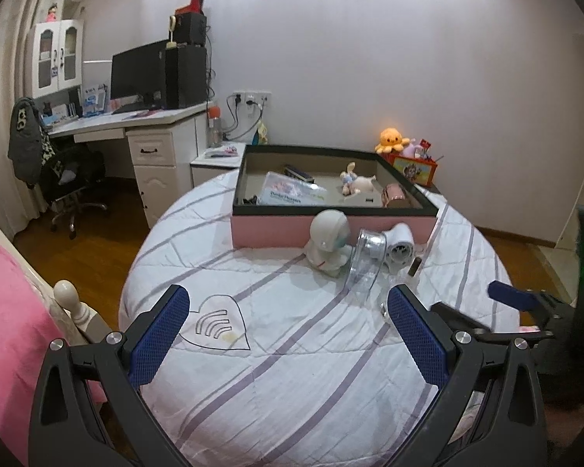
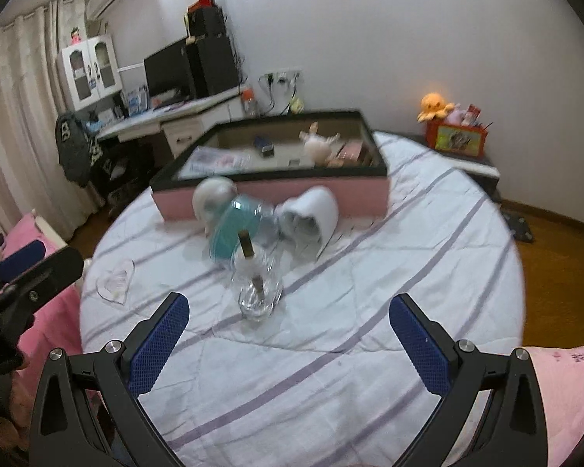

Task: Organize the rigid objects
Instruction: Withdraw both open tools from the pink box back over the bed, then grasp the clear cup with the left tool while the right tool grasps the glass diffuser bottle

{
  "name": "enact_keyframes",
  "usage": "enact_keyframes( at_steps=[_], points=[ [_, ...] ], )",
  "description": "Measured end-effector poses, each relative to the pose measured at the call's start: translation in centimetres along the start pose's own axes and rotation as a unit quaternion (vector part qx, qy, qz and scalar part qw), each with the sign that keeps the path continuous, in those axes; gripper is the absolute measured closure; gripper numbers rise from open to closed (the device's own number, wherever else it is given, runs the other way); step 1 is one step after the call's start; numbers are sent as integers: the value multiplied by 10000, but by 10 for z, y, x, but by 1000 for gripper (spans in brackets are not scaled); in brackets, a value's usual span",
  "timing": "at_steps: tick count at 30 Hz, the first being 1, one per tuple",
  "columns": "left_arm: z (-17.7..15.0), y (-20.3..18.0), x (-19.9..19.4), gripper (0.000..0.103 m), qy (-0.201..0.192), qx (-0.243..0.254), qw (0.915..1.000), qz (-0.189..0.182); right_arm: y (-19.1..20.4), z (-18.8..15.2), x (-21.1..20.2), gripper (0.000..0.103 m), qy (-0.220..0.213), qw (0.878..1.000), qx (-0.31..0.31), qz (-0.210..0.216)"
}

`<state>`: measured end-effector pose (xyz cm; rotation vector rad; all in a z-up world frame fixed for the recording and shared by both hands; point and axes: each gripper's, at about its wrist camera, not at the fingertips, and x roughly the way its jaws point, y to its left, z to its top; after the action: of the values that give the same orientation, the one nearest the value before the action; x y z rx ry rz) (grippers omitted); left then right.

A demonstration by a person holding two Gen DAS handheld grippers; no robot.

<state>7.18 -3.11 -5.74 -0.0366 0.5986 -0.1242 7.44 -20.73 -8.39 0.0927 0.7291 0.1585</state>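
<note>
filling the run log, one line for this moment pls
left: open, empty | right: open, empty | robot toy, fan, glass bottle: on bed | box: part filled

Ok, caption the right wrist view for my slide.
Open right gripper faces a glass bottle on the striped bed.

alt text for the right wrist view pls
An open right gripper hovers over a striped bedspread, pointed at a clear glass bottle lying apart from it. Behind are a white robot toy, a teal disc and a pink box.
</note>
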Motion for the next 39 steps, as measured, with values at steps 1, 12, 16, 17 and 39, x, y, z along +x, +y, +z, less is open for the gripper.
enact_keyframes(
  at_steps=[1,12,16,17,39],
  points=[
    [-1,-1,6,0,53,11,10000,-3,0,0,9,0,82,10000,-23,39],
    [-6,-3,60,0,503,-42,9987,-42,-3,8,65,27,560,9982,-128,153],
    [-4,-8,72,0,608,-16,9981,-115,-3,11,74,60,618,9974,-288,238],
    [-4,-10,74,0,625,2,9979,-144,-5,12,73,73,595,9975,-308,214],
    [2,-59,139,67,1256,288,9865,-1012,-47,14,65,73,455,9989,-91,-91]
  ],
)
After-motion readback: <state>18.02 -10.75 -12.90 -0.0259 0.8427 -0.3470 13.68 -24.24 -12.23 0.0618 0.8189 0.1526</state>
